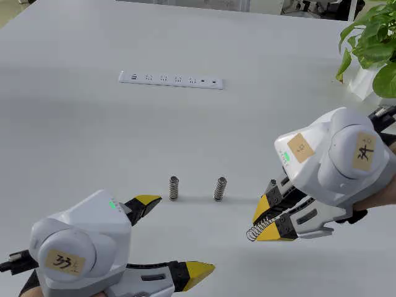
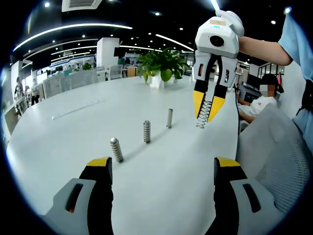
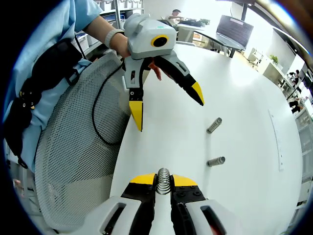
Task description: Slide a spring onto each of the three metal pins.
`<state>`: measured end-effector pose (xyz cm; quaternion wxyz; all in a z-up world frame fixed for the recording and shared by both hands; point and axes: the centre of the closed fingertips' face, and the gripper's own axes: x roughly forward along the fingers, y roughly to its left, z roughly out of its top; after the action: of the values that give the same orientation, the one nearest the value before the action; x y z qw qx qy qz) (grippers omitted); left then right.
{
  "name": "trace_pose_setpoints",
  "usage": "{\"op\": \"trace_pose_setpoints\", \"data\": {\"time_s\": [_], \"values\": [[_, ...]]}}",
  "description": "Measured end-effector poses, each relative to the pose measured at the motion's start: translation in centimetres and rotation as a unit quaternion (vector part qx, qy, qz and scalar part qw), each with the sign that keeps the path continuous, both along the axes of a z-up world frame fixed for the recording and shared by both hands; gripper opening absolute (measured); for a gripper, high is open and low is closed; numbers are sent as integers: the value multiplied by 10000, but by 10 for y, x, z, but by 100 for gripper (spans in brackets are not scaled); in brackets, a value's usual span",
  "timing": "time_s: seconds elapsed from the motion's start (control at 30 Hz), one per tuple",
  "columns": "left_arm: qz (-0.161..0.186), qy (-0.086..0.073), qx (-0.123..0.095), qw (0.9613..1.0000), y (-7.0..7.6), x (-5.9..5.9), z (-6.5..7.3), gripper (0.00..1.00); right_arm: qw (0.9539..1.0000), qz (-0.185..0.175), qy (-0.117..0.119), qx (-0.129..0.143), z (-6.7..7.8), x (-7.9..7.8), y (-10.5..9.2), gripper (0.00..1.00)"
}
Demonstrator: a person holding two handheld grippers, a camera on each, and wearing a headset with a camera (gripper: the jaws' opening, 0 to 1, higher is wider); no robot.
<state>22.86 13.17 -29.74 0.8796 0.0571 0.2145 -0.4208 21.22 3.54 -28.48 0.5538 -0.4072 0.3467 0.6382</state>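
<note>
R gripper [image 1: 265,223] is clamped on a coiled steel spring [image 1: 255,230]. The spring lies lengthwise btwn the yellow tips, w/ its free end poking out past them. L gripper [image 1: 173,235] has jaws wide apart and nothing in them, and hovers by the near edge of the white tabletop [image 1: 74,136].

The pins stand in a row toward that near edge. First sprung pin [image 2: 116,149] and second sprung pin [image 2: 146,131] already carry coils. The bare metal pin [image 2: 169,118] is at the row's end, on the R gripper's side and just beside the hanging spring.

So prob. the last spring. To do it well:
- Tip the R gripper so the spring's axis stands upright like the pin.
- Centre the open end over the pin top, then come straight down.
- Let go only once a few coils are over the pin. If released early, the spring will likely tip or roll off across the surface.
- Go slow, since a sideways push could bend the coil or knock the pin.
- Keep the L gripper clear of the two finished pins.
</note>
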Motion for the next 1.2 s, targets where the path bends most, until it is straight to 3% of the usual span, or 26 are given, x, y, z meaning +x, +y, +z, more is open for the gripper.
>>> {"op": "trace_pose_setpoints", "data": {"time_s": [0.1, 0.13, 0.37, 0.63, 0.8, 0.97, 1.2], "values": [[157, -57, 51, 9998, 5, 3, -1, 98, 9999, -27, -88, -61, 1, 8, -7, 8], [209, -52, 58, 9998, 7, 3, -1, 99, 9999, -54, -107, -87, 2, 12, -11, 8], [362, 0, -1, 9993, 13, 6, -1, 99, 9993, -119, -268, -245, 4, 30, -30, 8], [492, 34, -76, 9988, 15, 8, 2, 99, 9966, -59, -597, -565, 10, 71, -50, 8], [541, 53, -118, 9984, 14, 9, 2, 99, 9951, 15, -640, -753, 8, 94, -55, 8], [454, 88, -25, 9989, 13, 6, -1, 99, 9947, 74, -606, -833, 1, 104, -53, 8], [500, 145, -43, 9986, 16, 7, -3, 99, 9935, 217, -553, -973, -6, 102, -51, 8]]}}
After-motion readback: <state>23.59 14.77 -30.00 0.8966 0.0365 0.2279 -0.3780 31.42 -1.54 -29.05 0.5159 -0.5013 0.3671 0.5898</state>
